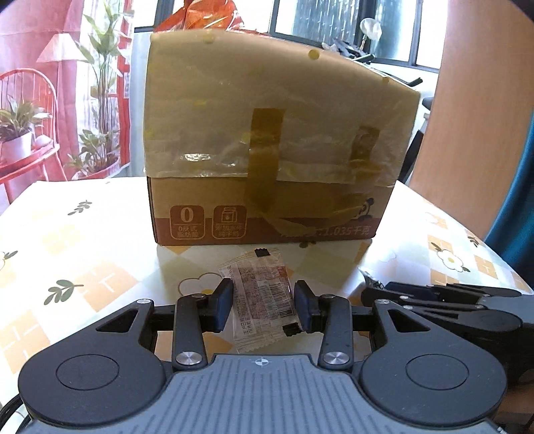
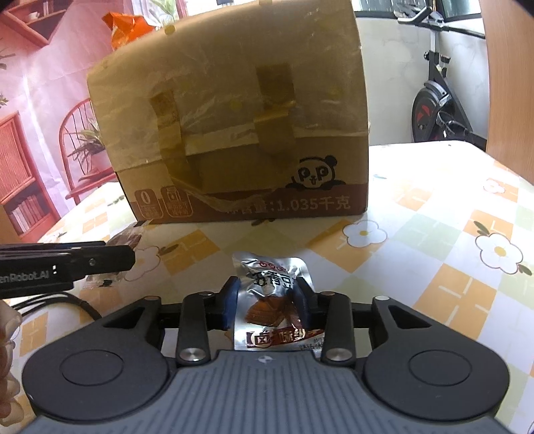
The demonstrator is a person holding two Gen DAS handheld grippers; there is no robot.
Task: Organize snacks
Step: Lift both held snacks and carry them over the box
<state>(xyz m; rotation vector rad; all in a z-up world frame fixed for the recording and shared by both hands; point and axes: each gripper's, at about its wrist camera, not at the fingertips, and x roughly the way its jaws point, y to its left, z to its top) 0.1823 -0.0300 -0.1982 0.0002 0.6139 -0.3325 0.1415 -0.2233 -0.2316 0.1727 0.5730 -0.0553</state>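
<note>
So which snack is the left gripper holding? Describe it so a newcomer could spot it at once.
Find the taped cardboard box on the flowered tablecloth. In front of it, the left gripper is shut on a flat clear packet with a barcode and black end marks. Its neighbour, in the right gripper, is a puffy silver foil pouch.

Flower-print table (image 2: 450, 233); taped cardboard box (image 2: 233, 133) upright on it

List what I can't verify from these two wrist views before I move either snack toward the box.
- Cardboard box interior: both views show only its taped front wall.
- Orange bag: behind the box, cut off by the top edge.
- Clear packet in the left gripper: print too small to read; near end hidden by the gripper body.
- Foil pouch in the right gripper: lower end hidden likewise.
</note>
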